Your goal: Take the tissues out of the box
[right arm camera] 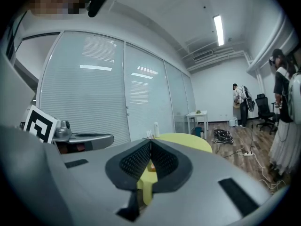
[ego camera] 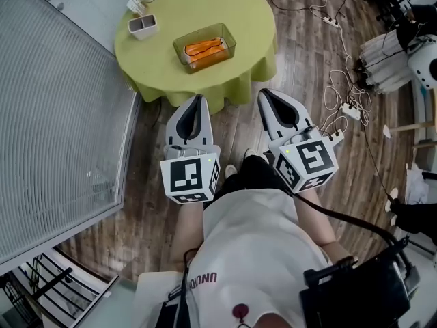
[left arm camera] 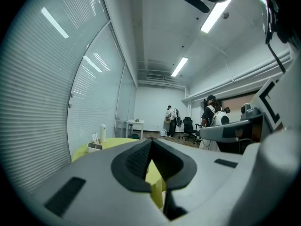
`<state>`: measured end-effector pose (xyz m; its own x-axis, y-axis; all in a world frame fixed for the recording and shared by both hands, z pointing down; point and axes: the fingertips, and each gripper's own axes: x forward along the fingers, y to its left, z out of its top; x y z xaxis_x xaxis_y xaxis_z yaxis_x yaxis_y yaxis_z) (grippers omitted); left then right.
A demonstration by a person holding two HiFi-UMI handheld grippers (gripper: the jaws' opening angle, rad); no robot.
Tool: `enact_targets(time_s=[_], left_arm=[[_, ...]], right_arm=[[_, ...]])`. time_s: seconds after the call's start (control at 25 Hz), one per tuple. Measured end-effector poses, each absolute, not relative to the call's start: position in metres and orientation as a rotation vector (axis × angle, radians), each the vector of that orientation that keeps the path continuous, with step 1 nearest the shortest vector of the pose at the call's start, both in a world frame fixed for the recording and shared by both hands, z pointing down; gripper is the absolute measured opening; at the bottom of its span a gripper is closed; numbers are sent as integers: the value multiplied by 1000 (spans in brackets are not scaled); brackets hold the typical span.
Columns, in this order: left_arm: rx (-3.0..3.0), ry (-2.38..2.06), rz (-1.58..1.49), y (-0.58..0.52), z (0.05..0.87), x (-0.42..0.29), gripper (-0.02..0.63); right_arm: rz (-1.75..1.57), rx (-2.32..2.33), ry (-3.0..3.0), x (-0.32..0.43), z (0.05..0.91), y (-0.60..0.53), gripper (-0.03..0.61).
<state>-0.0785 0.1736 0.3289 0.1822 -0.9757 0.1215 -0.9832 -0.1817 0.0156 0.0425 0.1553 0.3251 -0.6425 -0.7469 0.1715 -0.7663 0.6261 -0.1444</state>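
The left gripper (ego camera: 199, 101) and the right gripper (ego camera: 263, 96) are both clenched on nothing, just short of the table (ego camera: 225, 2). The box (ego camera: 205, 46) sits on the table.

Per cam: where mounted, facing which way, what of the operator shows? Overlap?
Head view: on the person's head, facing steeply down at the green table and clear box; torso, left hand-held gripper and right hand-held gripper show.
Left gripper view: on the left hand-held gripper, facing about level along its shut jaws at the table; the right one shows at right.
Right gripper view: same on the right; the left one shows at left.
Shared: the table, in all three.
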Motion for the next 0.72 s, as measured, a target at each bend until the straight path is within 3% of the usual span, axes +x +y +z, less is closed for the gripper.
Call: enact_targets(time_s=[0.72], left_arm=[[2292, -2019, 160, 115, 330, -101, 12]], right_arm=[[314, 1249, -2768, 32, 329, 82, 20]])
